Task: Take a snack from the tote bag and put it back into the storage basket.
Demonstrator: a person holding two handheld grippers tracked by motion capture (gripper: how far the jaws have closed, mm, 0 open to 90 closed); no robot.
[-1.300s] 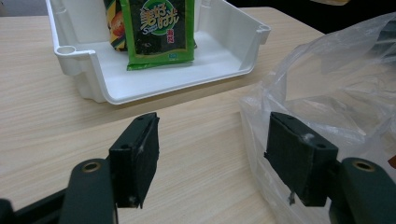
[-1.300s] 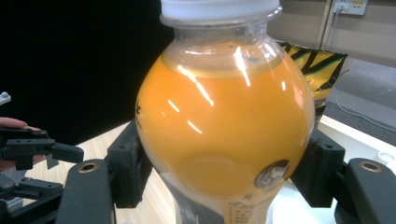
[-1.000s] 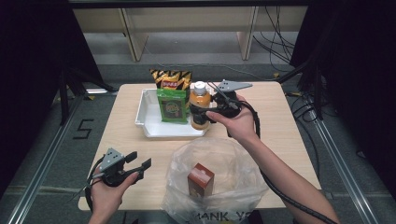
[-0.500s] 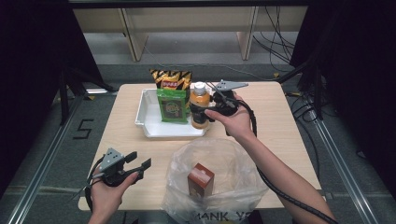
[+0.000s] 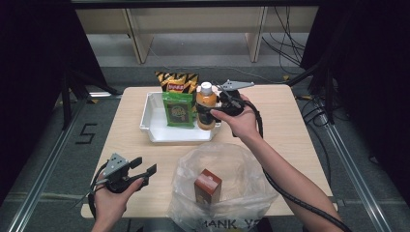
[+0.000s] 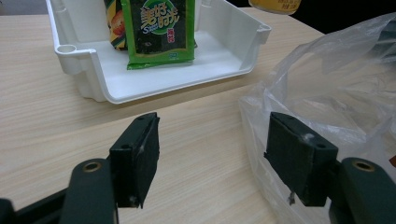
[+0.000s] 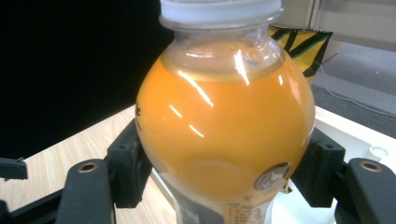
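Right gripper (image 5: 207,112): held at the far side of the table, its black jaws clamped on either flank of the bottle, as seen in the right gripper view, where both pads are pressed against the rounded body.

Orange juice bottle (image 5: 206,105): a clear plastic bottle with a white cap and a dark label, filled with orange liquid, gripped upright between the right gripper's jaws. It is placed at the near right corner of the tray; whether its base is resting there cannot be told.

Left gripper (image 5: 144,170): held low at the near left edge of the table, well apart from the right gripper. Its jaws are spread wide, with nothing between them but bare tabletop.

White plastic tray (image 6: 154,86): a shallow rectangular tray seen straight ahead of the left gripper's jaws and just left of the right gripper.

Green snack packet (image 6: 159,30): a flat green foil packet with printed lettering, propped upright in the tray, just beside the held bottle.

Yellow-and-black crisp bag (image 5: 176,81): stood behind the green packet, beyond the right gripper's jaws.

Clear plastic bag (image 5: 241,188): a crumpled transparent bag lying open to the right of the left gripper; its edge is close beside that gripper's right pad.

Small brown carton (image 5: 207,186): stood upright inside the bag.

Light wooden table (image 5: 300,130): everything is carried on it.
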